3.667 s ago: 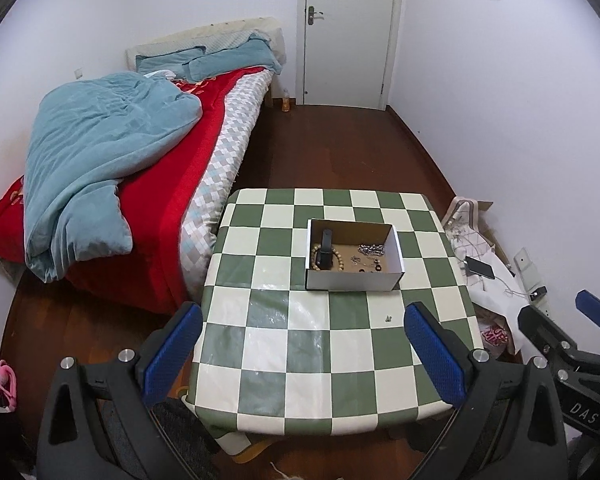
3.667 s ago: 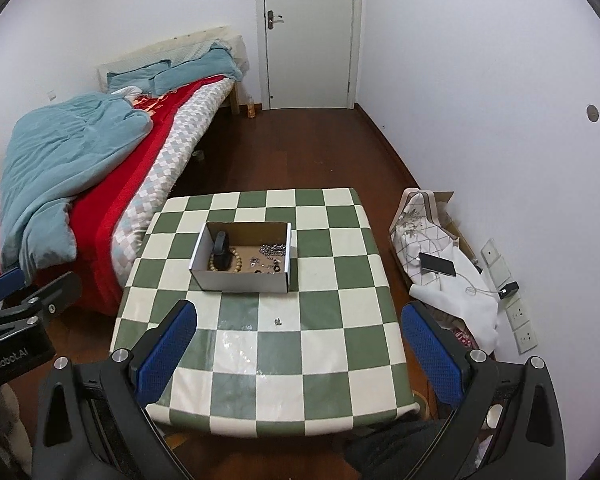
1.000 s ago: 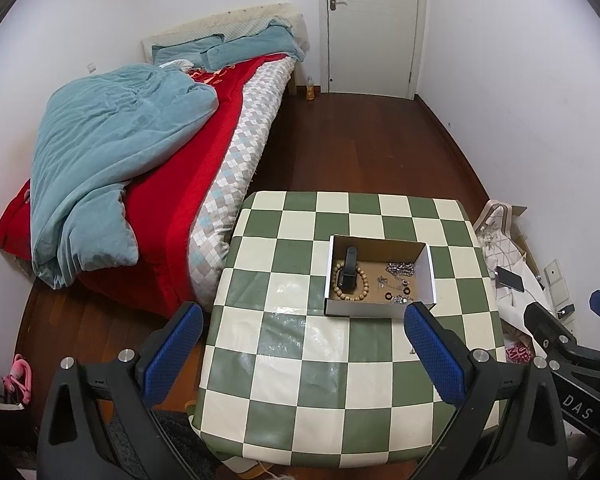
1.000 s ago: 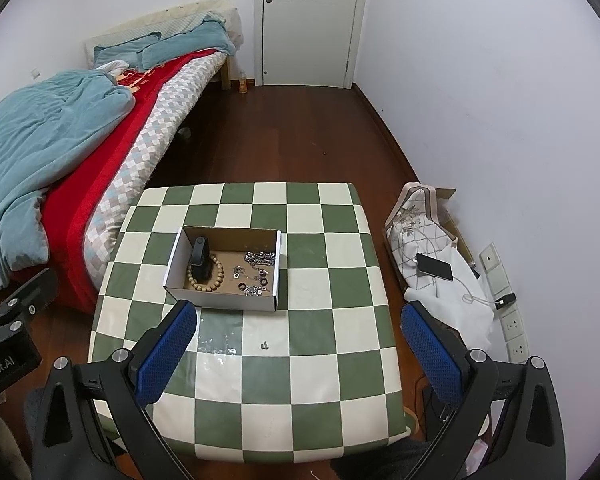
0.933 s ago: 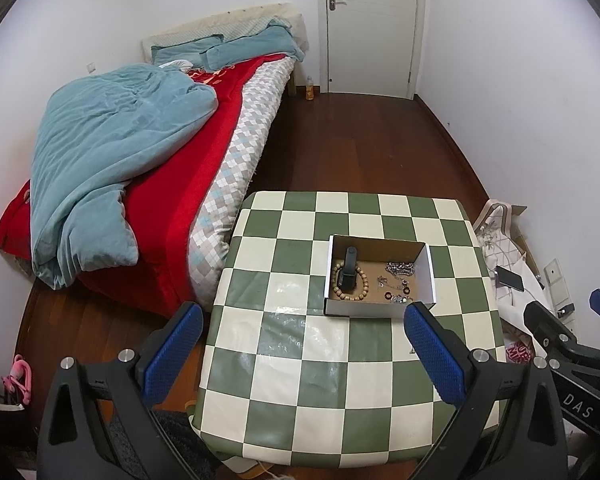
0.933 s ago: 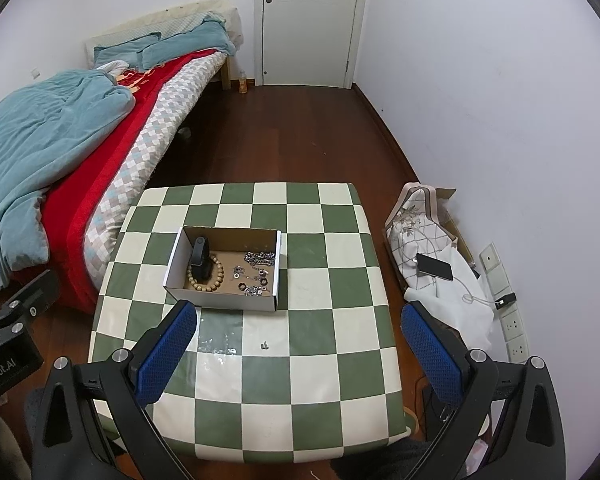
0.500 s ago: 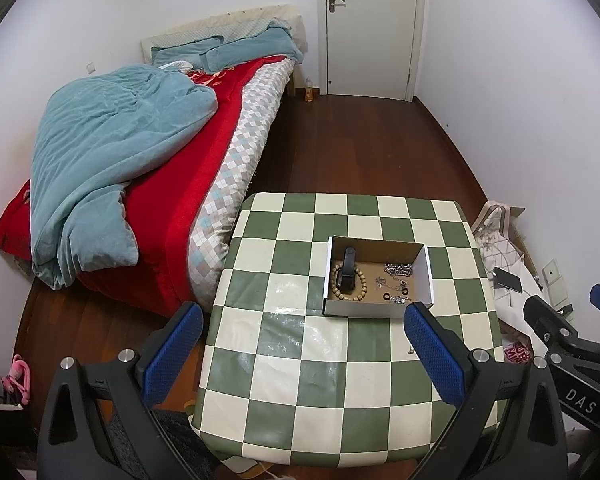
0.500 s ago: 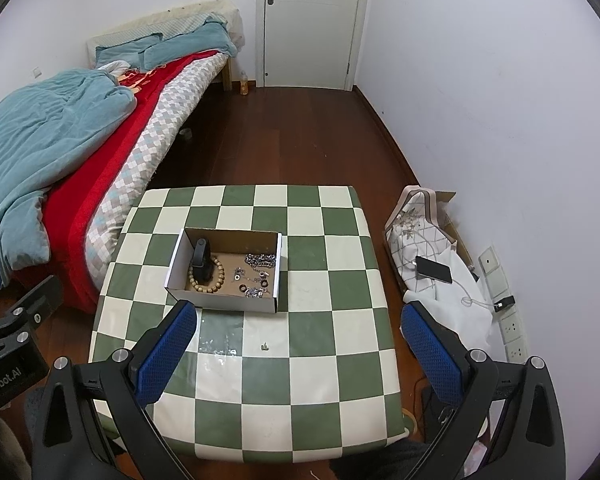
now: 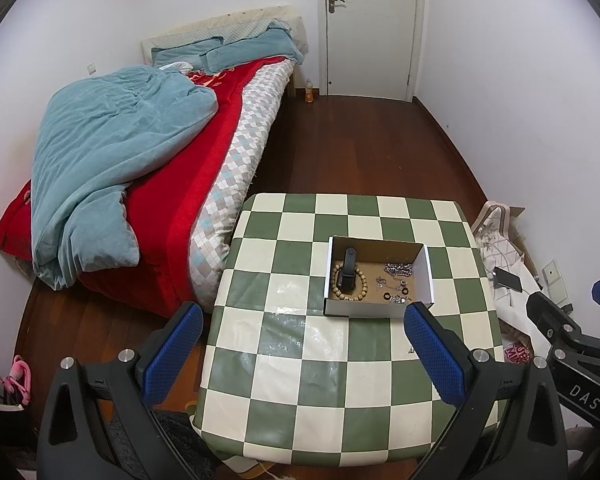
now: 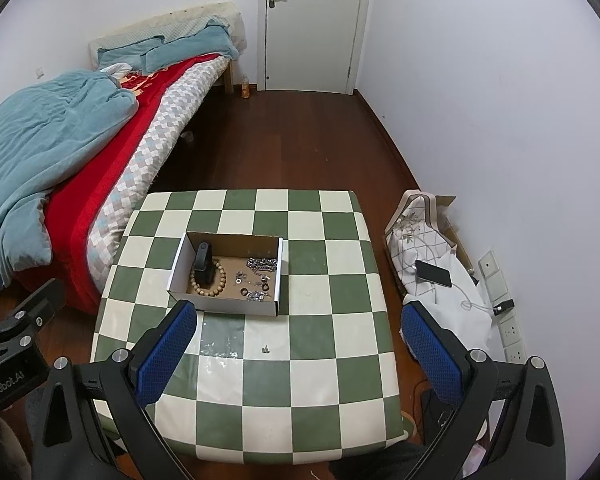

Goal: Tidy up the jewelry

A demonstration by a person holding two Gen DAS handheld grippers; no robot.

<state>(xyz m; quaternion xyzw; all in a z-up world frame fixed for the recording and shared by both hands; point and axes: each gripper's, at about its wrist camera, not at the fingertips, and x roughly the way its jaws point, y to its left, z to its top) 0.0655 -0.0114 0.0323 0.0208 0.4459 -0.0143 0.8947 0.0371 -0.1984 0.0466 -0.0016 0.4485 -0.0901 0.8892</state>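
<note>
Jaws released on both my grippers, left gripper and right gripper, each hovering over the near half of the checkered tabletop and holding nothing. One tiny metal piece lies loose on the tabletop just short of the cardboard box. Inside the box I see a wooden bead bracelet ringed around a dark clip, beside a chain and small rings. Beyond stand the bed and a closed door.
</note>
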